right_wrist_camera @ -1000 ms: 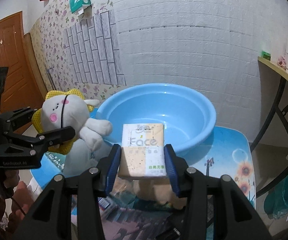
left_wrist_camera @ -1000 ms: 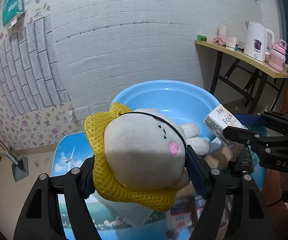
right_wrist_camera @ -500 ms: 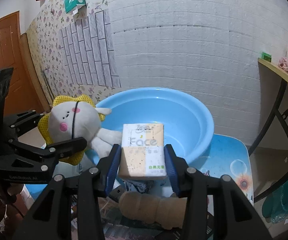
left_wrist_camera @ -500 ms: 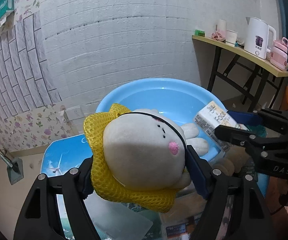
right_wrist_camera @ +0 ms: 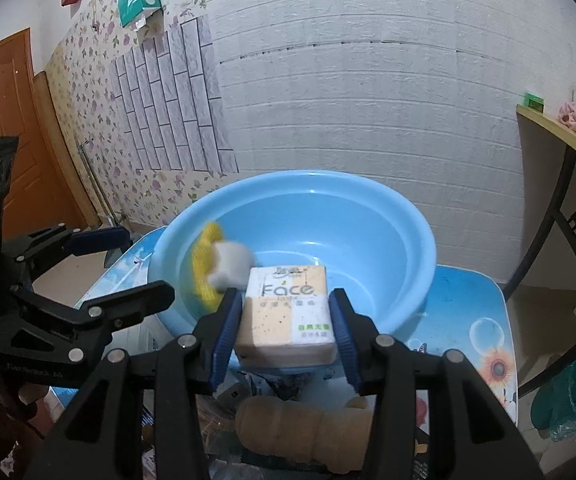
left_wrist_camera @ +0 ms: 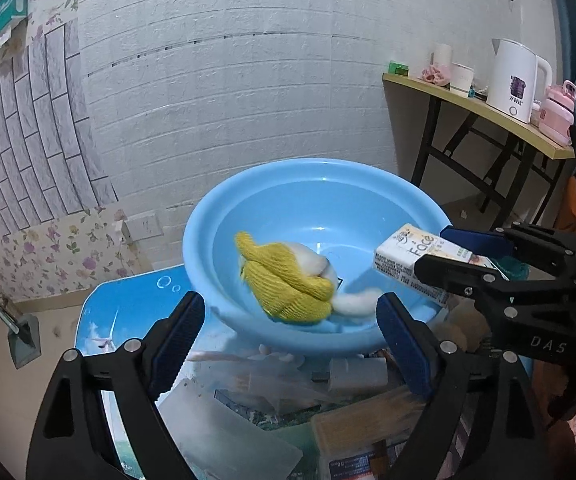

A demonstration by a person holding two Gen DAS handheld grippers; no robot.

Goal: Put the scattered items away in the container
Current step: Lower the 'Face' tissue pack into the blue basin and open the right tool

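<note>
Nearest to the cameras, both grippers point downward at a slant over the cluttered table [right_wrist_camera: 464, 300]. Left gripper [left_wrist_camera: 292, 324] has just been opening; its jaws stand wide and nothing is between them. Right gripper [right_wrist_camera: 285, 318] is clamped on the tissue pack [right_wrist_camera: 285, 312], both pads pressing its sides, and the pack hangs at the near rim of the basin [left_wrist_camera: 288, 200]. Below it a tan roll [right_wrist_camera: 304, 428] lies among boxes. Farther on, the plush [left_wrist_camera: 288, 280] with its yellow hat is inside the basin, against the near left wall, blurred. The basin's middle and far side are free. Behind it is a white brick wall [right_wrist_camera: 368, 120], and a shelf [left_wrist_camera: 476, 108] stands at the right.
</note>
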